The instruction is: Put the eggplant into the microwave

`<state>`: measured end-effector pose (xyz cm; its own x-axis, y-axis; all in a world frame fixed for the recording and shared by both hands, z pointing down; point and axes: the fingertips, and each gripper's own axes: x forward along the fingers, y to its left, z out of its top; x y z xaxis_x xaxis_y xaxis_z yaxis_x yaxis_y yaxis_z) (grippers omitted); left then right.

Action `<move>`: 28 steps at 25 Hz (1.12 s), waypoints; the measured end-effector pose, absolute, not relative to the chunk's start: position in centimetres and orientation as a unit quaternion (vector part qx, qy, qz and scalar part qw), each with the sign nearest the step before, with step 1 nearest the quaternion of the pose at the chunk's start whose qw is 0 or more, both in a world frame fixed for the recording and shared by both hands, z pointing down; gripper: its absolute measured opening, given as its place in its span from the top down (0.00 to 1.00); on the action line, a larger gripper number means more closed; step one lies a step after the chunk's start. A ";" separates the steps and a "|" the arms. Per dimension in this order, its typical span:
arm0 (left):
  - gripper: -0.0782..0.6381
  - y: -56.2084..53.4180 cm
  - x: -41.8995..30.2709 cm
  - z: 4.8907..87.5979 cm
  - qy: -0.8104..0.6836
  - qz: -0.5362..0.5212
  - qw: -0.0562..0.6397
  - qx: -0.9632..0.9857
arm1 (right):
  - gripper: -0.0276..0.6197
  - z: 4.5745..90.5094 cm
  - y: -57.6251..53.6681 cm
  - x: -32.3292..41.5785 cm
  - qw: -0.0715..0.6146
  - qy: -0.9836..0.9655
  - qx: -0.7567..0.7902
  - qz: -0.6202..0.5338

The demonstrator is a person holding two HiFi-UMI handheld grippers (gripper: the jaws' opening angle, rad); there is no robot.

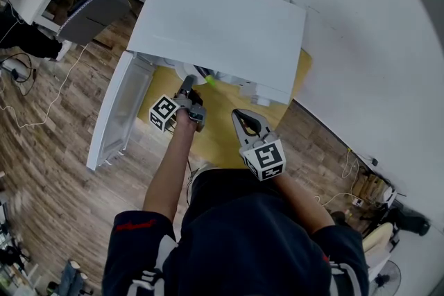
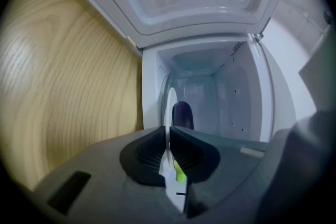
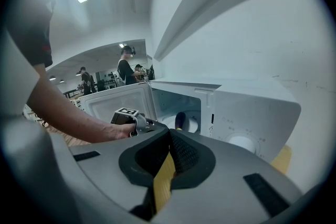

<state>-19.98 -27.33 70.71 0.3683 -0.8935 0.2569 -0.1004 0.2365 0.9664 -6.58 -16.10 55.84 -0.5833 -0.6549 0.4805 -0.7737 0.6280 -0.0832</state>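
My left gripper (image 2: pixel 168 135) clamps the plate (image 2: pixel 170 105) by its rim, eggplant (image 2: pixel 182 114) aboard, inside the microwave (image 2: pixel 231 92); right gripper (image 3: pixel 169 135) closed, empty. Glossy, light and roll-prone, I judge: grip the rim, keep level.

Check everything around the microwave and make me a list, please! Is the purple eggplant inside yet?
surface: yellow wooden table with the white microwave on it.
job's things: microwave door swung open; purple eggplant reaching into the opening, not yet let go.
clutter: nothing seen.
grippers: left hand-held gripper shut on the eggplant's green stem; right hand-held gripper shut, empty, held back from the microwave.
cables: white cable trailing over the floor at the left; more cables near the wall at the right.
surroundings: wood floor, white wall, people far behind.
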 end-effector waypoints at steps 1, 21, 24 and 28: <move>0.86 -27.4 -20.0 70.7 -0.464 -0.314 0.633 0.534 | 0.94 55.9 -16.0 -6.6 0.208 -0.878 0.406 0.144; 0.60 -26.1 -19.5 69.8 -0.447 -0.249 0.602 0.612 | 0.94 55.7 -15.8 -6.8 0.210 -0.879 0.404 0.139; 0.64 -25.4 -20.2 69.6 -0.457 -0.223 0.588 0.629 | 0.94 55.7 -15.8 -6.8 0.208 -0.881 0.402 0.138; 0.74 -24.2 -20.7 69.3 -0.468 -0.152 0.551 0.674 | 0.94 55.8 -15.6 -7.1 0.208 -0.883 0.398 0.137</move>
